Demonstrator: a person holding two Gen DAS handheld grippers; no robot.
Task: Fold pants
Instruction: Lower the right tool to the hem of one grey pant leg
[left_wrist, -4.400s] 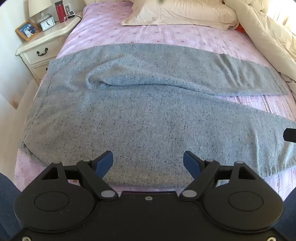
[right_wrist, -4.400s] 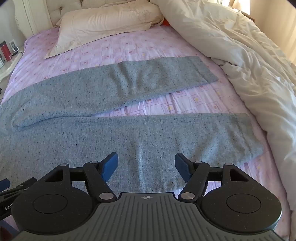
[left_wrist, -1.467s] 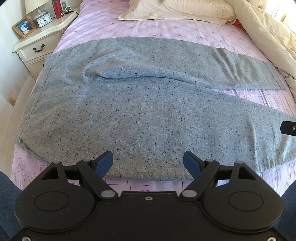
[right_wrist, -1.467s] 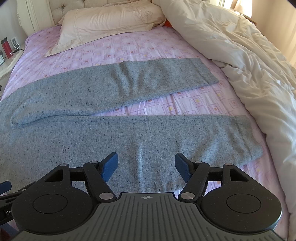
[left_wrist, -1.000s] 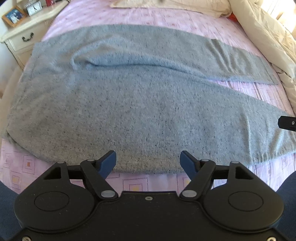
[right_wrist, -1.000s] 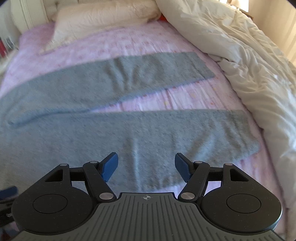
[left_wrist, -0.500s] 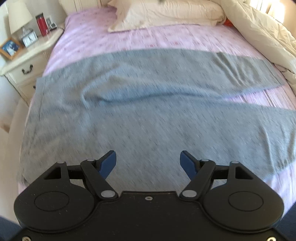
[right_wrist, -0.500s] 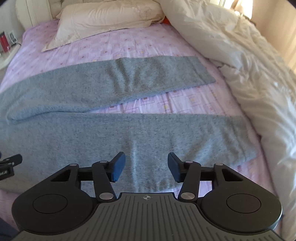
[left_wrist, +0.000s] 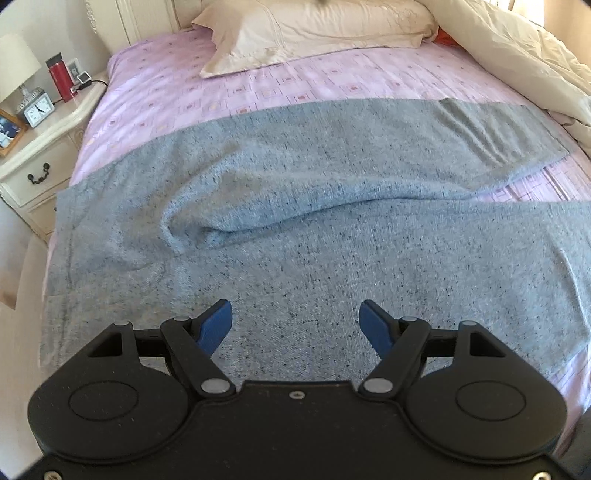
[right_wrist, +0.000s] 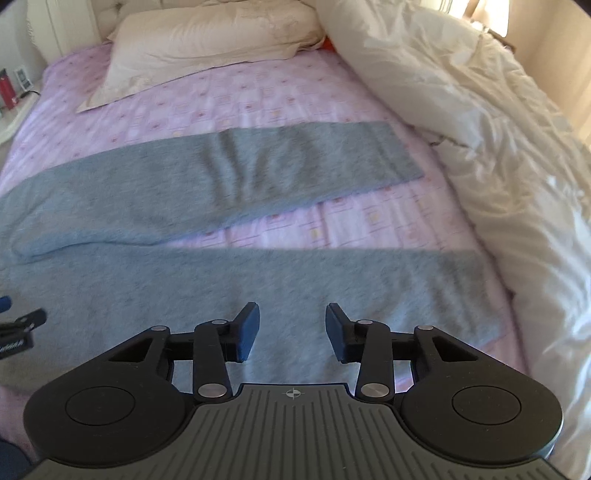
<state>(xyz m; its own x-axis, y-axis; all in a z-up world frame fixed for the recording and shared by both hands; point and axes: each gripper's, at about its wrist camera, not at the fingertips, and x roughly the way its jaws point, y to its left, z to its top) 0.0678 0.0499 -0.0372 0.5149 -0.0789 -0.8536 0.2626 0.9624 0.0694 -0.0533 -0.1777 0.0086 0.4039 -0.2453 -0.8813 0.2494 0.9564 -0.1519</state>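
Grey speckled pants (left_wrist: 295, 229) lie spread flat on the pink bed sheet (left_wrist: 258, 96), waist to the left, both legs running right with a gap between them. My left gripper (left_wrist: 295, 319) is open and empty, over the near leg close to the seat. My right gripper (right_wrist: 291, 325) is partly closed with a gap between its blue fingers, empty, over the near leg (right_wrist: 295, 273) toward the cuff. The far leg (right_wrist: 258, 170) lies beyond. A part of the left gripper shows at the left edge of the right wrist view (right_wrist: 18, 325).
A cream pillow (left_wrist: 314, 29) lies at the head of the bed. A bunched cream duvet (right_wrist: 480, 129) fills the right side next to the cuffs. A white nightstand (left_wrist: 33, 147) with a clock, lamp and red bottle stands at the left.
Both grippers have moved forward over the near leg, past its front edge. The right gripper's fingers have narrowed. The left stays wide open.
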